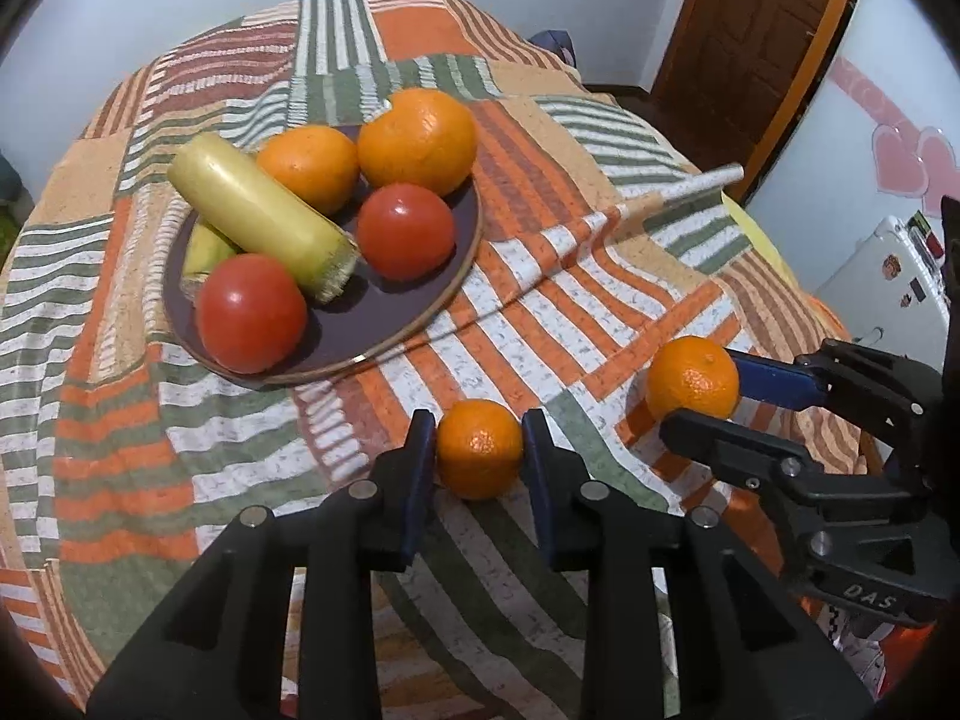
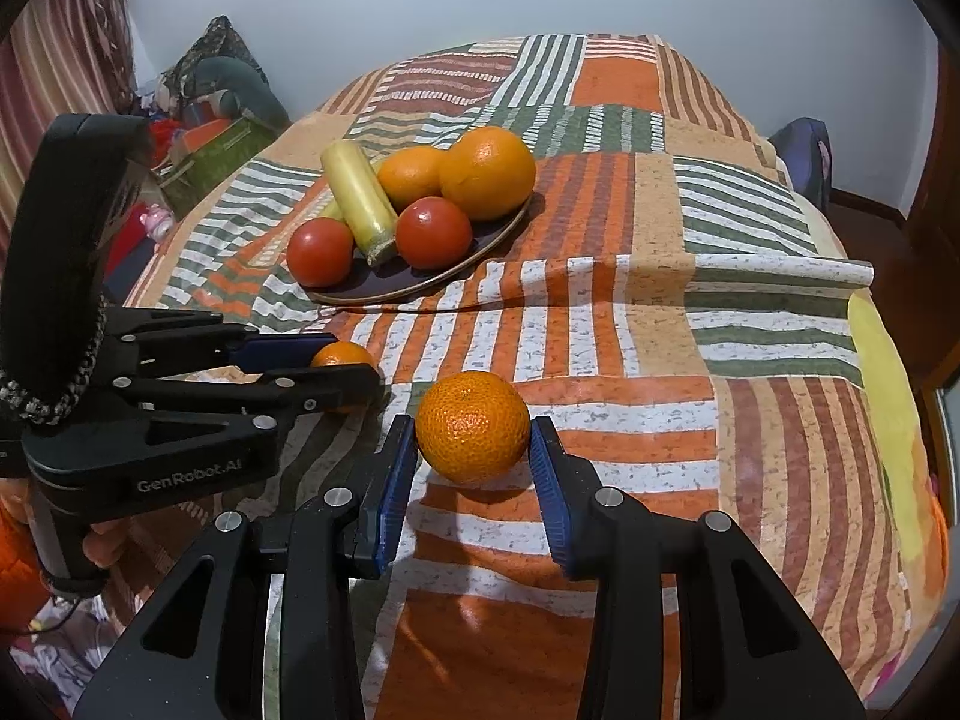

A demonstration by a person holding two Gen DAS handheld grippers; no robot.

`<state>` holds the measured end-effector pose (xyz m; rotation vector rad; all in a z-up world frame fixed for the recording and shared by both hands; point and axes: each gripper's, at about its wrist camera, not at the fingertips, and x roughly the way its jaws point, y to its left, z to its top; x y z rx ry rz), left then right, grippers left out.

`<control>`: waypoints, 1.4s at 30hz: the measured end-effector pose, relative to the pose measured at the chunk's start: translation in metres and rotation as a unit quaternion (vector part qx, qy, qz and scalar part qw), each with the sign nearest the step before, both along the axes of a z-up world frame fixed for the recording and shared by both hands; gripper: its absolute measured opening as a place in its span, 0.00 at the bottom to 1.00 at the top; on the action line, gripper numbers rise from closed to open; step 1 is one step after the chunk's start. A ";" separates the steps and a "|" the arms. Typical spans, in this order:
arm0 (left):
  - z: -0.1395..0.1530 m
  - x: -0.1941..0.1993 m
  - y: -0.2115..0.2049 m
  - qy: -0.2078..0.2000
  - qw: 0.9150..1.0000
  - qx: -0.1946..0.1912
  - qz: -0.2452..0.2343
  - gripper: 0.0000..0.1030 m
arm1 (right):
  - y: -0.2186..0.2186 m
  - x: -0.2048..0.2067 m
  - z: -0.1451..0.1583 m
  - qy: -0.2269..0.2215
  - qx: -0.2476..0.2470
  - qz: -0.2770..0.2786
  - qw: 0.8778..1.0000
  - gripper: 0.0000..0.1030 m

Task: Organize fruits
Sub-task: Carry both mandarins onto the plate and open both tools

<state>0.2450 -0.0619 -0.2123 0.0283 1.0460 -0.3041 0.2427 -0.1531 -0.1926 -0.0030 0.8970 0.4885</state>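
I see both views evenly lit and rather bright, with soft light from above that gives small glare spots on the tomatoes and short shadows under the plate. The fisheye bends the bedspread strongly, and the corners are black. The focus is sharp, only slightly soft at the edges.

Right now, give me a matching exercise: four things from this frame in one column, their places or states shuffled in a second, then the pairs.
1. left gripper
2. right gripper
3. tomatoes
4. cloth

A. on the plate
B. shut on the smaller tangerine
C. spread under everything
D. shut on the larger tangerine

Pairs: 1-B, 2-D, 3-A, 4-C
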 end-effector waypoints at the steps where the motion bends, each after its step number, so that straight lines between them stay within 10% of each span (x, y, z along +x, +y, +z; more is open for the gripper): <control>1: 0.003 0.000 0.003 -0.003 1.000 -0.004 0.003 0.28 | 0.000 0.001 0.001 -0.001 0.001 -0.001 1.000 0.34; 17: 0.052 0.035 0.094 -0.069 0.993 -0.020 0.094 0.28 | 0.029 0.054 0.035 -0.055 0.019 0.008 0.998 0.34; 42: -0.005 0.079 0.122 -0.034 0.992 -0.004 0.118 0.37 | 0.106 0.109 0.008 -0.046 -0.019 0.066 0.997 0.35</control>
